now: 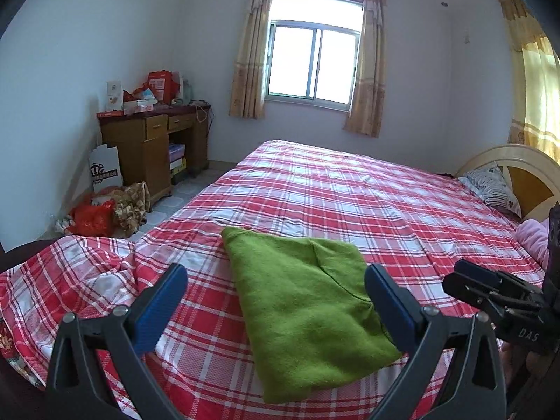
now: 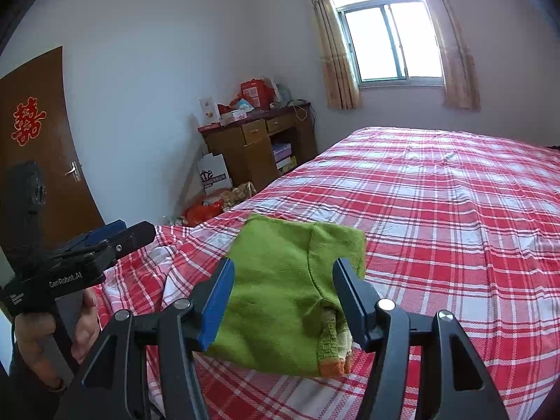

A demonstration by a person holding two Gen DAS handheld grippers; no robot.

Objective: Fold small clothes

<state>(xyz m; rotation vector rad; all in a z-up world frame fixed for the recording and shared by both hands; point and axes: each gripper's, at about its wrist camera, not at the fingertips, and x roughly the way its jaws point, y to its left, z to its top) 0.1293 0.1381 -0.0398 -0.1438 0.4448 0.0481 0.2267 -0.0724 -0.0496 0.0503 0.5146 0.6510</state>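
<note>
A small green garment (image 1: 308, 315), folded into a compact rectangle, lies near the front edge of the red plaid bed (image 1: 350, 192). In the right wrist view the garment (image 2: 280, 301) shows an orange cuff (image 2: 332, 367) at its near corner. My left gripper (image 1: 275, 269) hovers above it, open wide, with nothing between its blue pads. Over the garment's near right part my right gripper (image 2: 284, 262) is also open, its pads clear of the cloth. Each gripper shows in the other's view: the right gripper (image 1: 469, 276) and the left gripper (image 2: 129, 234), held by a hand (image 2: 84, 325).
A wooden desk (image 1: 154, 140) piled with boxes stands by the far wall, with bags (image 1: 101, 213) on the floor beside it. A pillow (image 1: 490, 185), headboard (image 1: 525, 168) and pink cloth (image 1: 532, 234) are at the bed's right end. A brown door (image 2: 42, 133) is at left.
</note>
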